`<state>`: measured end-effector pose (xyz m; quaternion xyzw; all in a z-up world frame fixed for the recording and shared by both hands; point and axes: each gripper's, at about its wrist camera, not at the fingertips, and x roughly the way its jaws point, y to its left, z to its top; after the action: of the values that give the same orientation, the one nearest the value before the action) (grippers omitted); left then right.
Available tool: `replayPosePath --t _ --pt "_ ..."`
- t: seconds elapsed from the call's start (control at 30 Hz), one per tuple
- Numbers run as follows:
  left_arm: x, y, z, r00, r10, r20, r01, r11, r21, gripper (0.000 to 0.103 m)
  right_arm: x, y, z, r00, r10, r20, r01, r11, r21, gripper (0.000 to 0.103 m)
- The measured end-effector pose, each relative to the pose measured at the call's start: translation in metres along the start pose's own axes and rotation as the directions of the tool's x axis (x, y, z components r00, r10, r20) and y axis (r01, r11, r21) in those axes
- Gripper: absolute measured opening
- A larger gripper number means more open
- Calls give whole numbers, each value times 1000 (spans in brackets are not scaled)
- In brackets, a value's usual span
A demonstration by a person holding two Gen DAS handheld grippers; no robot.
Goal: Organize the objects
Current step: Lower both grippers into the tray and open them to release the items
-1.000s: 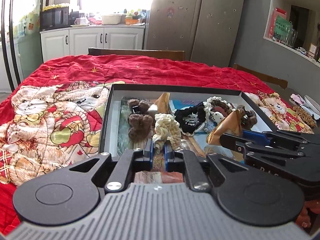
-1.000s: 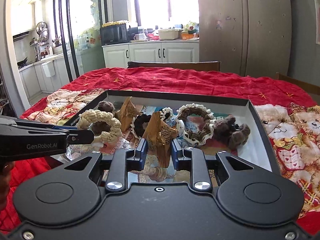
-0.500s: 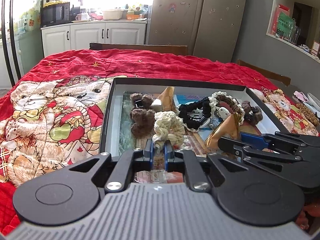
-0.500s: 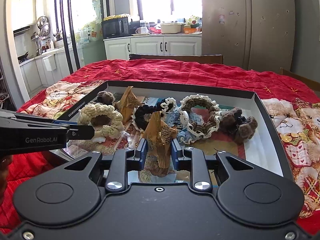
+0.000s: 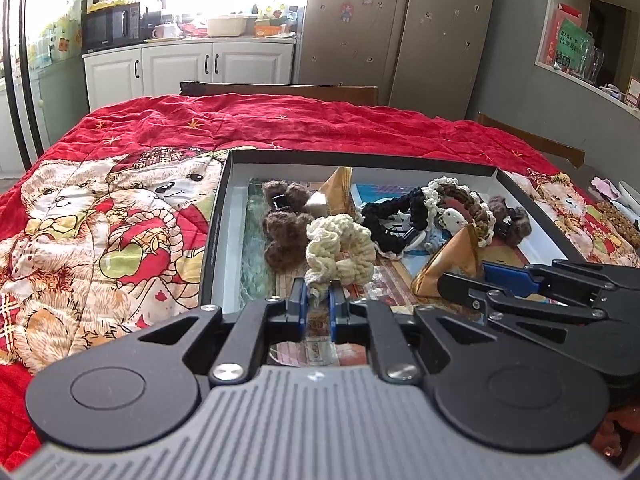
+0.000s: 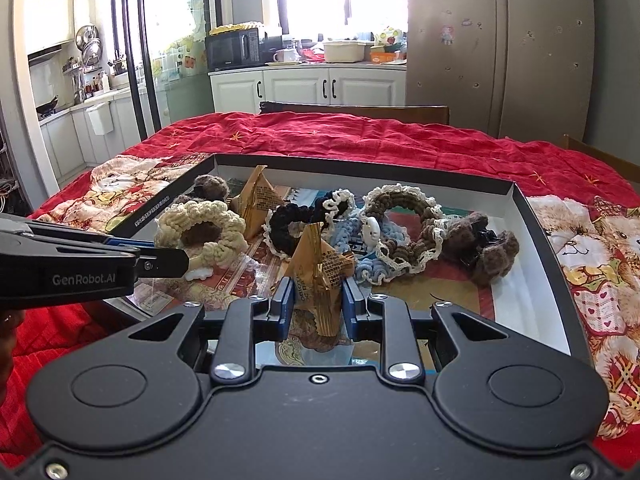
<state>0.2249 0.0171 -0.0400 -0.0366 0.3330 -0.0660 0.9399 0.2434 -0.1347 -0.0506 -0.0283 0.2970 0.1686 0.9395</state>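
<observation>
Daylight pours in from the kitchen window point(image 6: 344, 4) at twelve o'clock in both wrist views, blown out to plain white with no detail behind the glass. The red quilt point(image 5: 280, 124) is evenly and brightly lit, its colours strong. Objects in the tray point(image 6: 536, 292) cast only soft, short shadows. Fisheye bending curves the door frames point(image 6: 24, 80) at nine o'clock and the shelf point(image 5: 592, 80) at two o'clock. Focus is sharp throughout, with no motion blur.
</observation>
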Motion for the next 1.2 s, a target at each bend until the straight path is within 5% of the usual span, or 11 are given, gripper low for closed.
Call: replayPosePath --t 0.5,1.0,1.2 --pt "3 3 -1 1000 2 -11 -3 1000 -6 16 0 0 0 1000 0 -1 0 1000 -1 25" --pt "2 5 0 1000 2 -8 -2 1000 -9 38 0 0 0 1000 -3 -2 3 1000 -1 27" --pt "0 4 0 1000 2 2 -2 1000 -6 39 0 3 -1 1000 -4 -2 4 1000 -24 27"
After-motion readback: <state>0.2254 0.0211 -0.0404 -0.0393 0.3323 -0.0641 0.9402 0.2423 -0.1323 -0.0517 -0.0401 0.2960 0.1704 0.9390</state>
